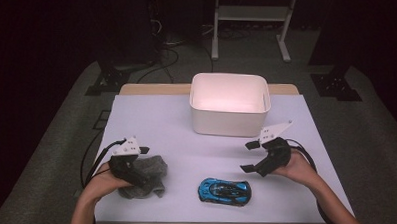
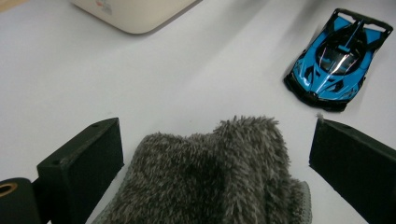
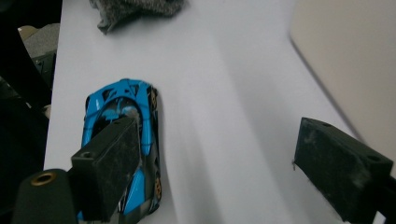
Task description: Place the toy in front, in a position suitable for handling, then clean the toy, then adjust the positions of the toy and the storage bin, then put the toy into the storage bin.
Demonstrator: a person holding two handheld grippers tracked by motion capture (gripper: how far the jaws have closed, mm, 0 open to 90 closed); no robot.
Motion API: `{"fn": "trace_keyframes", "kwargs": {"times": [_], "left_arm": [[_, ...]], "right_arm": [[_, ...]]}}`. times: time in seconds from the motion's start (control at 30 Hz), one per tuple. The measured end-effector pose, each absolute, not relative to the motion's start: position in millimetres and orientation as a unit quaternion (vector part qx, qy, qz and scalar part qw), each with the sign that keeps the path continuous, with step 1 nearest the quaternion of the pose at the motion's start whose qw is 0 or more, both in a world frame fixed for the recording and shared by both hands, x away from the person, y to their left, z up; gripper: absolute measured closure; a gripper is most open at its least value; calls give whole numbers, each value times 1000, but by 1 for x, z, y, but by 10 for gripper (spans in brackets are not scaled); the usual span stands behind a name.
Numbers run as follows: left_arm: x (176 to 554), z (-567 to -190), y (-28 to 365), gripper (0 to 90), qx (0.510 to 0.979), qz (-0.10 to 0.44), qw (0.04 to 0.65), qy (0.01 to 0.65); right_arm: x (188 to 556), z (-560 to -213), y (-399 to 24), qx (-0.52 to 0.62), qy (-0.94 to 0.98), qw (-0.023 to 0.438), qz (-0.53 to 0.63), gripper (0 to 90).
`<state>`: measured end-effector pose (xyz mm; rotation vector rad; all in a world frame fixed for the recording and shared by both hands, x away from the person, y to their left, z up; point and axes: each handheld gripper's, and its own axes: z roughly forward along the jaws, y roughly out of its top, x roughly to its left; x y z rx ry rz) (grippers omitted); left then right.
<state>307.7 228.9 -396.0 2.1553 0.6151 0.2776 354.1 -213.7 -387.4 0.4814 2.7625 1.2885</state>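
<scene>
High view: blue toy car [image 1: 225, 191] lengthwise across table.

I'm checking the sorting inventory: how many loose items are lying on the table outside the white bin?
2. A grey fuzzy cloth lies at the near left, and a blue toy car sits near the front edge at centre. The white bin looks empty, though its near wall hides part of the floor.

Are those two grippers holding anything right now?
No. The left gripper stands open around the grey fuzzy cloth; the right gripper is open and empty.
</scene>
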Motion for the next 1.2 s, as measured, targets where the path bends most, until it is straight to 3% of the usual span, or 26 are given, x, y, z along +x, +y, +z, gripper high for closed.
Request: {"fn": "trace_keyframes", "kwargs": {"times": [0.3, 0.83, 1.2], "left_arm": [[306, -392, 226, 24, 862, 113, 432, 241], [305, -390, 225, 24, 866, 116, 427, 232], [302, -386, 224, 24, 867, 118, 429, 224]], "right_arm": [[365, -357, -194, 122, 907, 29, 403, 132], [387, -338, -170, 99, 912, 27, 397, 132], [415, -300, -155, 83, 918, 52, 383, 135]]}}
